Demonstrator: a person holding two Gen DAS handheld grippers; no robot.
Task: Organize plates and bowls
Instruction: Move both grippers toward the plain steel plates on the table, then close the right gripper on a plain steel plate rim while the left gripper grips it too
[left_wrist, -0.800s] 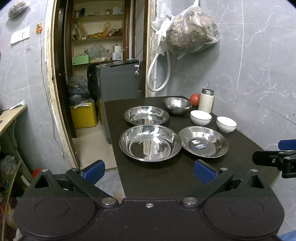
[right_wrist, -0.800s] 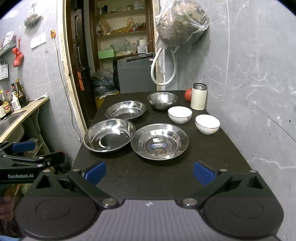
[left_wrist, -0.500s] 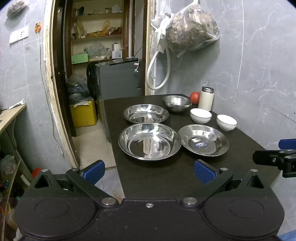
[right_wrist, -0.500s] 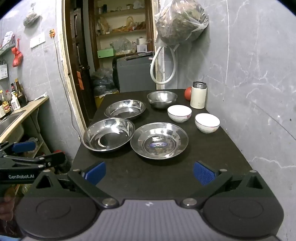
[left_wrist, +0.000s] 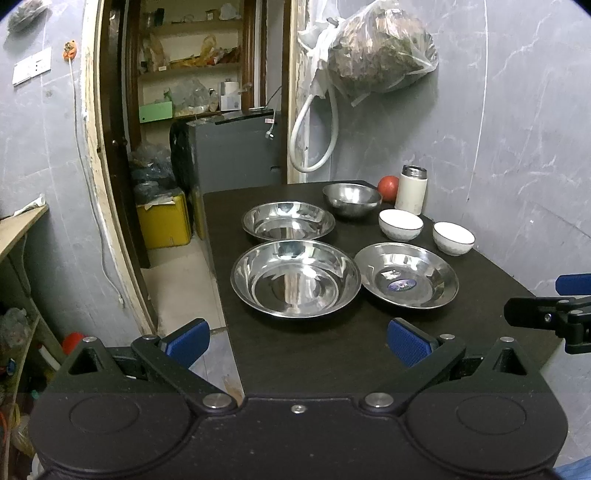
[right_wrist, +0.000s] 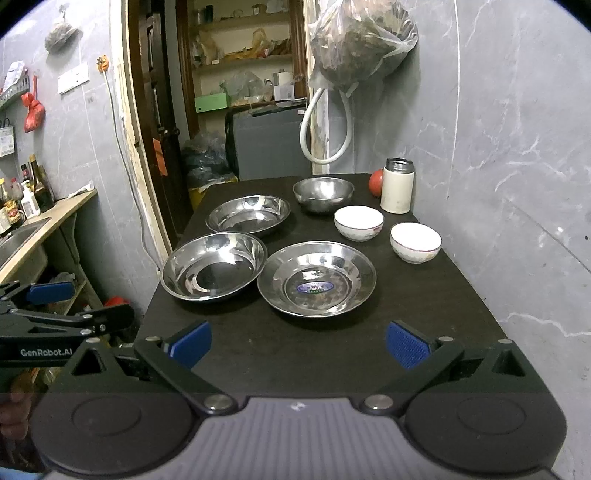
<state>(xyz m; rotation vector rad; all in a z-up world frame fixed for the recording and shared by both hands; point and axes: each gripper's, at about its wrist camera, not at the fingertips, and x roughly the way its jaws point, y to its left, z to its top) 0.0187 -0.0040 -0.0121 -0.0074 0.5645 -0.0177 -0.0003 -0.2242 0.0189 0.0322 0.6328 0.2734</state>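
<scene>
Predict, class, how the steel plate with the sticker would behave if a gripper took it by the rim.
The steel plate is polished metal, so the pads would probably slip on it. Its rim is thin and flared, so it likely tilts when lifted from one side. It looks rigid and shallow, probably light, and should slide on the table rather than tip.

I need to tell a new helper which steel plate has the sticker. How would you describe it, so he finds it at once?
Start at the dark table against the grey wall. In the near row lie two steel dishes; take the right one, the steel plate in front of the two white bowls. Only it has a blue oval sticker in its centre.
</scene>
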